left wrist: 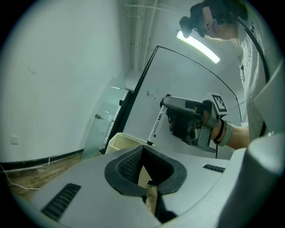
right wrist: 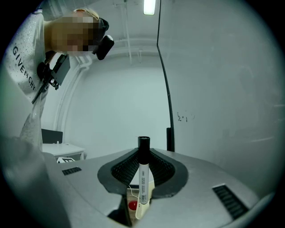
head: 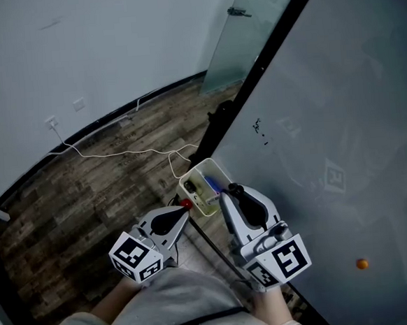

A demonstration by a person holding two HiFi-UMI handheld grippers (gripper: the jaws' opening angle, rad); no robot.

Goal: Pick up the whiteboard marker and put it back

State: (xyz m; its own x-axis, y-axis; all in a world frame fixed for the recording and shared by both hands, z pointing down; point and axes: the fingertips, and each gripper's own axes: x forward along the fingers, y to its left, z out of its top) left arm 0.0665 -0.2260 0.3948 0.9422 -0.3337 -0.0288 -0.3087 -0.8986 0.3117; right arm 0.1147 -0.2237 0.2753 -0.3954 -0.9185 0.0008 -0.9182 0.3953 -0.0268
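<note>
My right gripper (head: 228, 191) is shut on a white whiteboard marker (right wrist: 143, 178) with a black cap, which stands upright between the jaws. In the left gripper view the marker (left wrist: 156, 127) hangs from that gripper just above a cream tray (left wrist: 116, 140). This tray (head: 190, 177) is fixed at the lower left edge of the whiteboard (head: 326, 113), and a blue marker (head: 211, 186) lies in it. My left gripper (head: 185, 212) is shut on nothing, its tip just beside the tray and close to a small red thing (head: 186, 203).
Wooden floor lies to the left, with a white cable (head: 118, 153) running across it to a wall socket. A glass door (head: 249, 28) stands behind the board. An orange dot (head: 362, 263) sits on the board at lower right.
</note>
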